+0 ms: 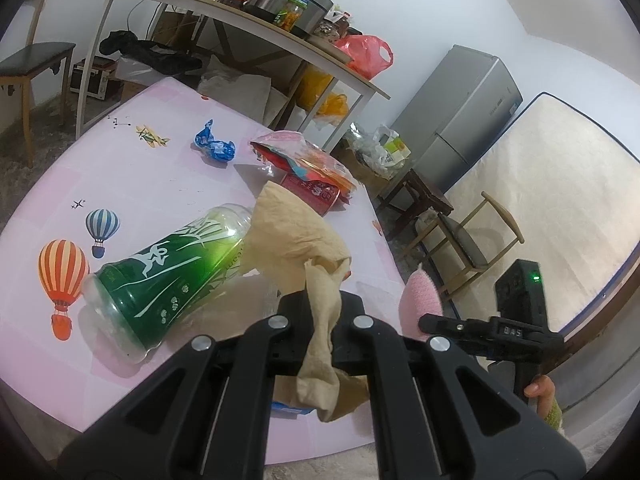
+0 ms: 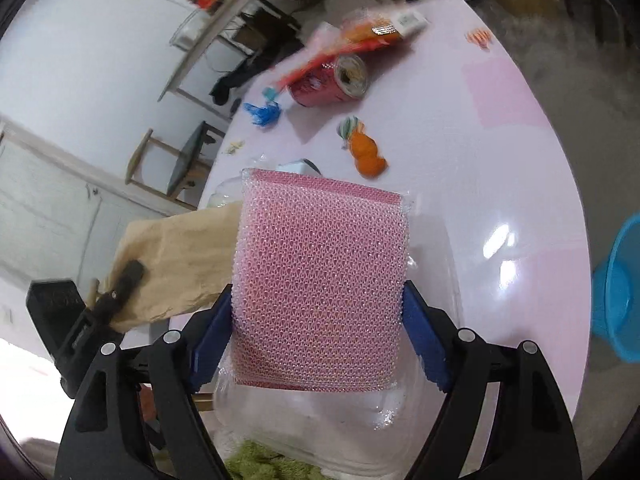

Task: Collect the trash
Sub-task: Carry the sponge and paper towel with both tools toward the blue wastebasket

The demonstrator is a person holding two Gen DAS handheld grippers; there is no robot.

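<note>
Risk lies in the left gripper [image 1: 320, 320] – clamped on a limp paper napkin [image 1: 296, 240] that may slip – while the right gripper [image 2: 318, 308] squeezes a pink sponge [image 2: 320, 280] between its fingers.

Tablecloth [image 1: 120, 176]: pink, balloon prints. Bottle [image 1: 160, 280]: green label, white markings. Napkin [image 1: 296, 236]: tan. Sponge [image 2: 320, 280]: pink mesh. Wrapper [image 1: 214, 146]: blue. Basin [image 2: 618, 292]: blue.

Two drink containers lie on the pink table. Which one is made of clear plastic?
The green-labelled bottle, lying on its side nearest the left gripper. Its clear ends show beyond the label. The other, the red can, is opaque and lies farther back.
</note>
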